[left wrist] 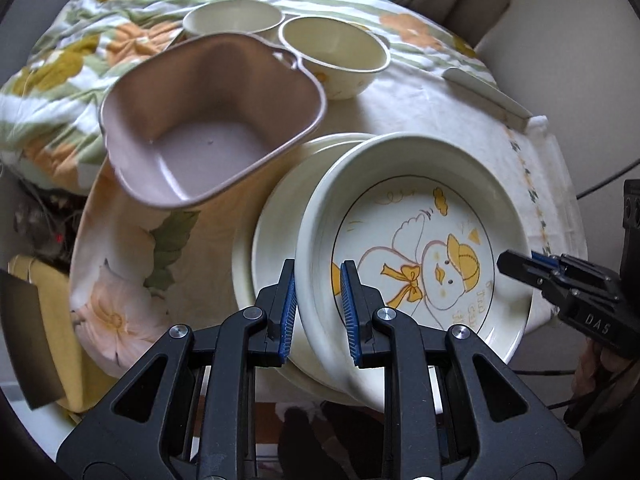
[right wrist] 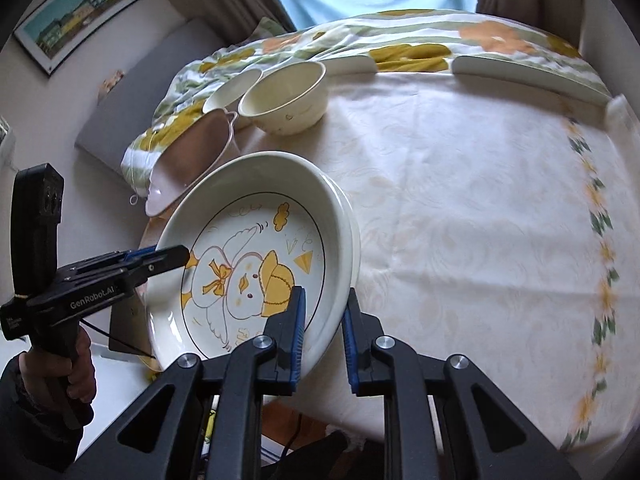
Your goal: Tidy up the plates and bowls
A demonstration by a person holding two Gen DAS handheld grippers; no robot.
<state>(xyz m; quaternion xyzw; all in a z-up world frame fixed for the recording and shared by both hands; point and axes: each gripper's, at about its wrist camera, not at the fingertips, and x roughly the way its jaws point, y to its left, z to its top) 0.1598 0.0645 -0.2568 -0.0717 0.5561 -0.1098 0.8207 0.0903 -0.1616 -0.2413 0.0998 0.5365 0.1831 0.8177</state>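
A deep cream plate with a yellow duck drawing (left wrist: 420, 240) (right wrist: 248, 240) hangs tilted between both grippers. My left gripper (left wrist: 318, 268) (right wrist: 176, 256) is shut on its left rim. On the opposite rim my right gripper (right wrist: 325, 294) (left wrist: 508, 264) is shut too. Directly beneath lies a plain cream plate (left wrist: 272, 248) (right wrist: 354, 232); I cannot tell whether the two touch. A mauve squarish bowl (left wrist: 200, 152) (right wrist: 192, 148) stands to the left. Behind it are two cream bowls (left wrist: 232, 20) (left wrist: 336, 48) (right wrist: 284, 100).
A pale patterned tablecloth (right wrist: 480, 200) covers the table, with bare cloth to the right of the plates. A floral quilt (right wrist: 360, 36) lies bunched along the back. White flat dishes seen edge-on (right wrist: 528, 72) (left wrist: 488, 96) sit at the far edge. A person's hand (right wrist: 76, 364) grips the left handle.
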